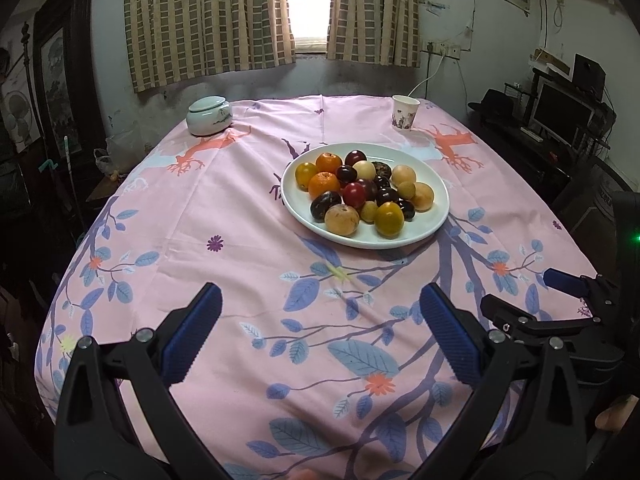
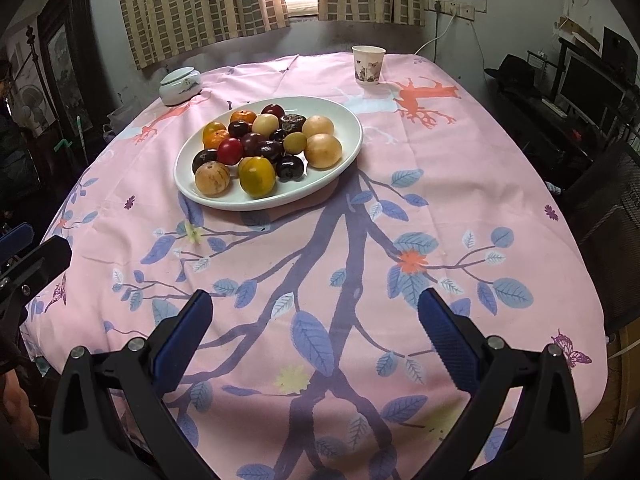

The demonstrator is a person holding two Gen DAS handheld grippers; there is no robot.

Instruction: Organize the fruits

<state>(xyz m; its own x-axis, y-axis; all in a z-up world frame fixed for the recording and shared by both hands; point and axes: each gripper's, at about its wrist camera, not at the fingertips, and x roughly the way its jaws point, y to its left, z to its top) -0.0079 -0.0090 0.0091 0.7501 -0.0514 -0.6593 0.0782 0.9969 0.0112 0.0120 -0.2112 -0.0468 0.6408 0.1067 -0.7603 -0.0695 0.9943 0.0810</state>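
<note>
Both claws hover over the desk's near edge, left claw (image 1: 320, 344) and right claw (image 2: 316, 344) each spread wide, grasping nothing. Bare tablecloth (image 2: 460, 184) lies between them and the white plate (image 1: 434, 216). Plate sits mid-desk toward the far edge, heaped with fruits (image 1: 366, 192): orange, yellow, tan, dark purple.

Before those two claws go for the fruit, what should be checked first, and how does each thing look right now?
1. Left gripper open and holding nothing: ok.
2. Right gripper open and holding nothing: ok.
3. White plate lies flat on the pink tablecloth: ok.
4. Fruit pile all inside the plate's rim, none rolled off: ok.
5. Bare cloth between both grippers and plate: ok.
6. Place where sorted fruit should go: cannot tell; only a lidded jar and paper cup stand at the far edge.
</note>
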